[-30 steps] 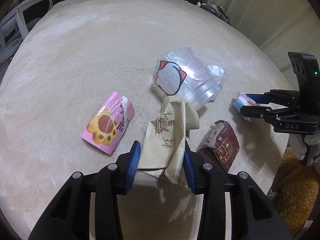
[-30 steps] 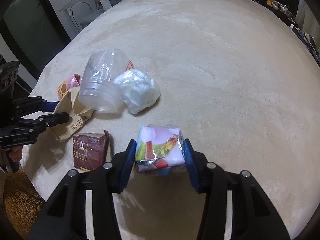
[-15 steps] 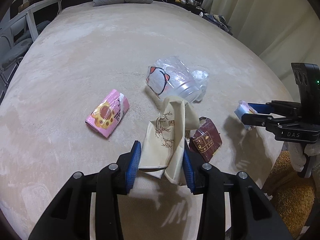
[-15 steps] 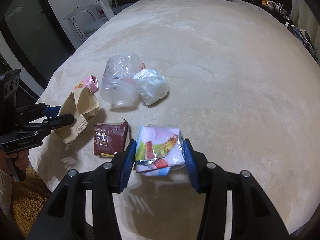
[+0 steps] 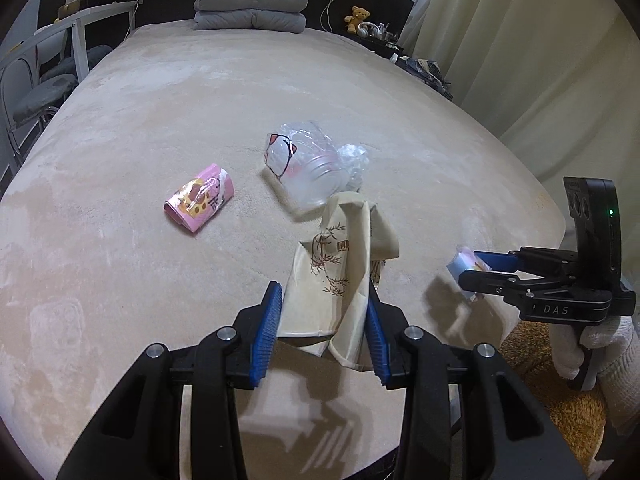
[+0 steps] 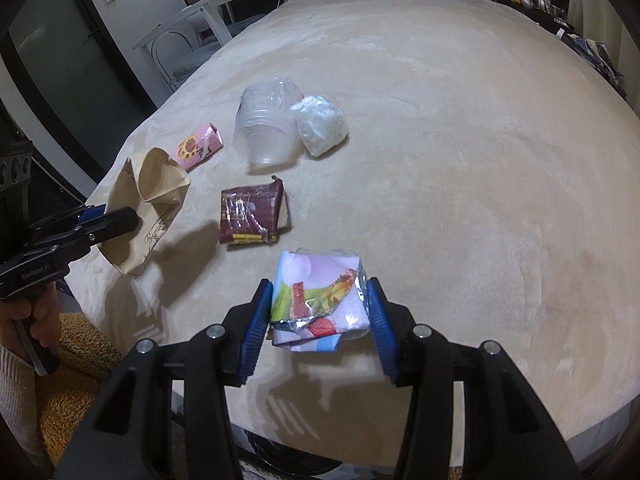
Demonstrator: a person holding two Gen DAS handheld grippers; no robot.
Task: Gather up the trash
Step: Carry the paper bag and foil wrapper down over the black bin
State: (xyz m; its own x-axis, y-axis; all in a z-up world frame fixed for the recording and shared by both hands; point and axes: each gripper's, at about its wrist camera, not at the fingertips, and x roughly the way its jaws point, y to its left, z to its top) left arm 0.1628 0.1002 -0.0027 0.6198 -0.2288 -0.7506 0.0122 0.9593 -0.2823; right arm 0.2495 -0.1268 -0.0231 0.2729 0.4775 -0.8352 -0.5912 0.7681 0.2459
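Both loads lifted clear of bed [image 6: 460,128] since prior frames: left hand-held gripper [image 5: 322,326] clenched on beige paper bag [image 5: 340,276], right hand-held gripper [image 6: 320,320] clenched on colourful foil wrapper [image 6: 316,296]; maroon wrapper [image 6: 252,216], centre frame, pending.

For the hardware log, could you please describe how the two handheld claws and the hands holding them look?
Both are black linkage frames with silver rivets and ribbed blue pads. The right claw reads "DAS", has a green LED, and is held in a white glove. The left claw reads "GenRobot.AI", held barehanded with a cream sleeve.
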